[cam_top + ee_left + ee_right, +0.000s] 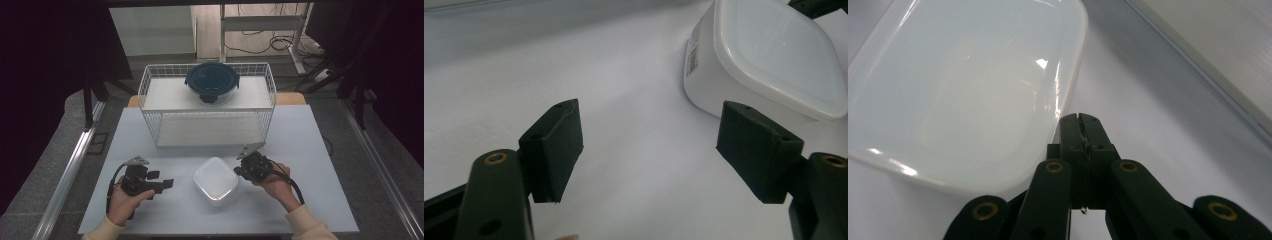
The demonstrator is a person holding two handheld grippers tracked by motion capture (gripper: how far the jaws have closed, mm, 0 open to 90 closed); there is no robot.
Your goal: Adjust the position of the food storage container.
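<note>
White lidded plastic container (216, 180) sitting flat on the white tabletop (310, 165), just in front of the wire basket (150, 85), with bare table between the two. Lid on, translucent, rounded corners. Barcode label showing on one side wall in the left gripper view.

Left gripper (167, 184) off to the left of the container, near but apart, pointing toward it. Jaws spread wide in the left gripper view (649, 145), nothing between the pads, only bare table there. Container (769, 60) ahead and to the right of the far pad, not touched.

Right gripper (239, 171) close at the container's right edge, gripped in the person's right hand (274, 186). Jaws pressed tightly together in the right gripper view (1081, 122), pinching nothing. Closed tips right at the container's (963, 85) rounded corner, just beside the lid rim; contact hard to tell.

Behind the container, inside the wire basket on its upper shelf, a round glass bowl with a dark blue clip lid (212, 81), well apart from both grippers.
</note>
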